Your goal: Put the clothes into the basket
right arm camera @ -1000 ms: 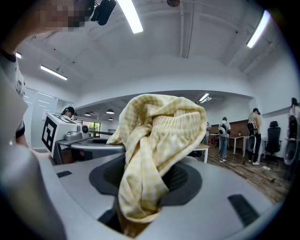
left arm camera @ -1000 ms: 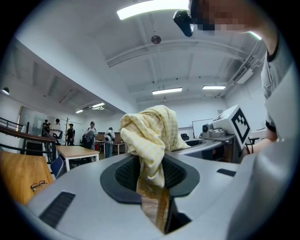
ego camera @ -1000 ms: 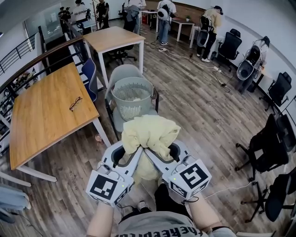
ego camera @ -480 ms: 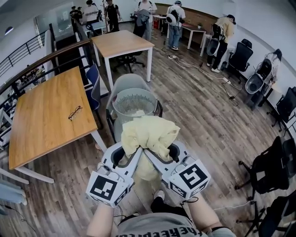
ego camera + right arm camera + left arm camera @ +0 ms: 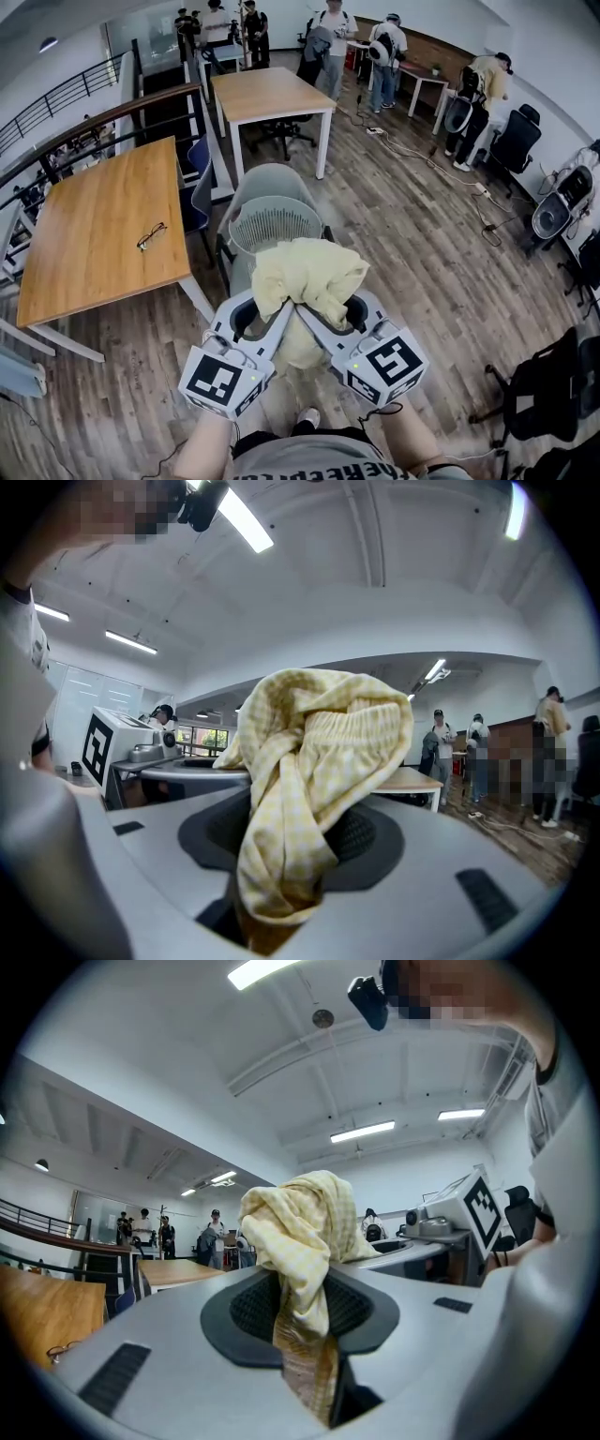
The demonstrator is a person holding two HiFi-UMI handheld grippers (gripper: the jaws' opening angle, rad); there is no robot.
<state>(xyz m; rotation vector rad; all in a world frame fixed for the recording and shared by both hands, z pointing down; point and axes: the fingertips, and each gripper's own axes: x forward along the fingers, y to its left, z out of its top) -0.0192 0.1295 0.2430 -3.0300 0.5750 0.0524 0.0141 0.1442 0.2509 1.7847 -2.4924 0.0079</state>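
A pale yellow checked garment [image 5: 305, 277] hangs bunched between my two grippers, held level in front of me. My left gripper [image 5: 278, 302] is shut on one fold of the garment [image 5: 298, 1241], which runs down between its jaws. My right gripper [image 5: 307, 306] is shut on another fold of it [image 5: 309, 789]. Just beyond the cloth stands the grey slotted basket [image 5: 270, 219] on the seat of a grey chair [image 5: 258, 182]; the garment covers its near rim. What lies inside the basket is hidden.
A long wooden table [image 5: 98, 230] with a pair of glasses [image 5: 152, 236] stands at the left, a second table [image 5: 270, 92] behind the chair. Several people stand at the back. Black office chairs [image 5: 544, 394] line the right side. Cables [image 5: 427, 159] lie on the wooden floor.
Both grippers have carried the garment forward toward the basket, which now sits closer and partly under the cloth. The grip on the garment is unchanged.
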